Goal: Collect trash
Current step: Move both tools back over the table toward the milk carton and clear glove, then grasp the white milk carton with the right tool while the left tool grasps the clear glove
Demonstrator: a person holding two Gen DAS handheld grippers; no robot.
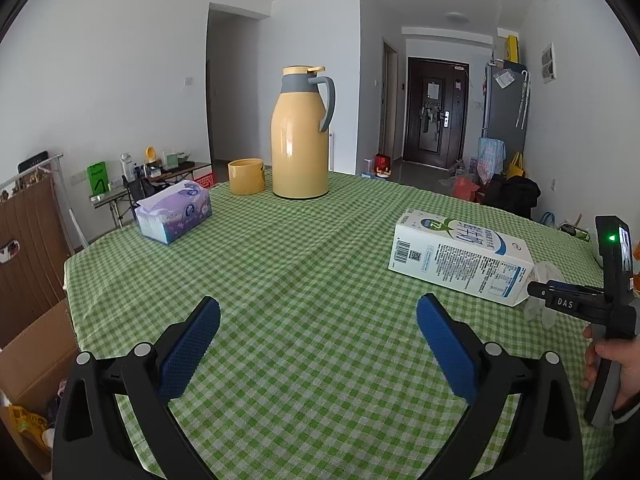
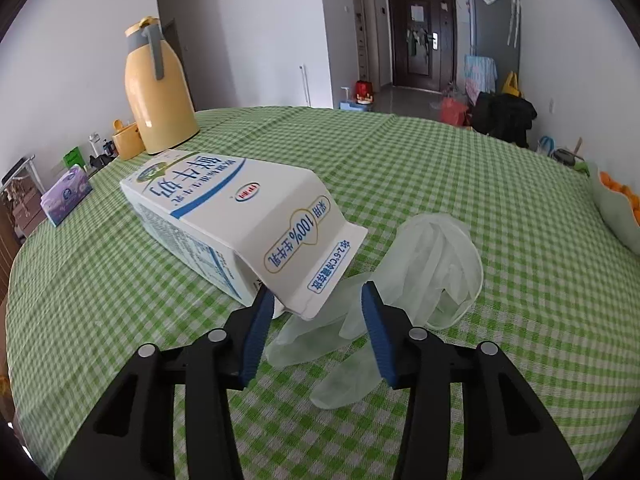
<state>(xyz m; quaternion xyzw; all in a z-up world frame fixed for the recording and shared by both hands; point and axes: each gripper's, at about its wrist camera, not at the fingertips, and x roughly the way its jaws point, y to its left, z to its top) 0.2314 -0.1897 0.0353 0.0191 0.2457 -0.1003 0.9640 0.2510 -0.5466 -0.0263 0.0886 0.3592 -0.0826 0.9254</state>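
A white milk carton [image 2: 240,216] lies on its side on the green checked tablecloth [image 2: 440,168]; it also shows in the left wrist view [image 1: 460,258]. A crumpled clear plastic glove [image 2: 432,264] lies beside and partly under its gable end. My right gripper [image 2: 318,300] is open, its blue pads either side of the carton's gable tip, above the glove. In the left wrist view the right gripper [image 1: 560,300] reaches the carton's end from the right. My left gripper [image 1: 318,316] is open and empty over bare cloth, well short of the carton.
A yellow thermos jug [image 1: 300,136], a yellow cup [image 1: 246,176] and a purple tissue box [image 1: 174,212] stand at the table's far side. A bowl of oranges [image 2: 618,204] sits at the right edge. A cardboard box [image 1: 36,364] stands on the floor, left.
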